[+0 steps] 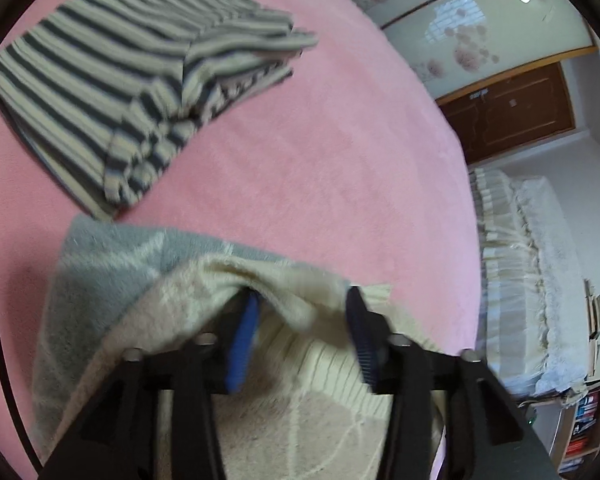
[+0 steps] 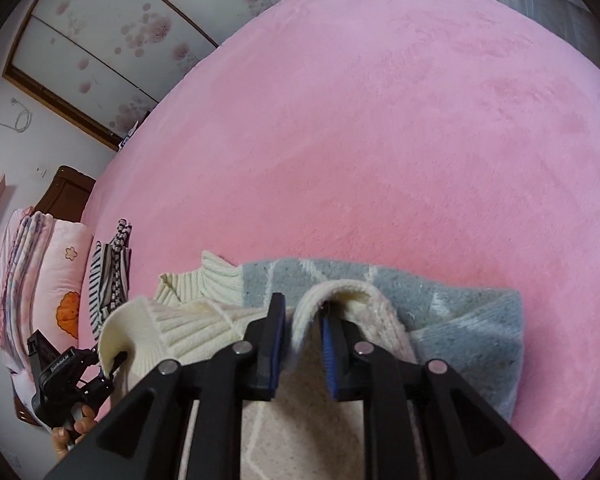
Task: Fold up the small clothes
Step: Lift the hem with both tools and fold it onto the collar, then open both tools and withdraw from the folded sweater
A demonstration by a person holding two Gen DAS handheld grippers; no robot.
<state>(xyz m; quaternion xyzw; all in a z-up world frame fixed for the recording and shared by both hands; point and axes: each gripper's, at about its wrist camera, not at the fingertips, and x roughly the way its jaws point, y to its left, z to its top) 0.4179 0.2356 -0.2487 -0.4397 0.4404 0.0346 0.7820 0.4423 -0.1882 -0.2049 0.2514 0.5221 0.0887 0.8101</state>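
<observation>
Both grippers, left gripper [image 1: 302,336] and right gripper [image 2: 302,344], look released around a folded-over grey-and-cream knitted sweater [image 2: 460,320]; striped folded garment [image 1: 112,80] lies finished on pink bed [image 2: 380,140].

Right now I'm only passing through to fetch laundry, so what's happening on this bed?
A person is folding a fuzzy grey-and-cream knit sweater on the pink plush bedspread, one handheld gripper per hand. A cream fold drapes over the left gripper, whose jaws stand apart; the right gripper straddles another fold, not pinching it. A folded dark-and-cream striped garment lies beyond.
</observation>
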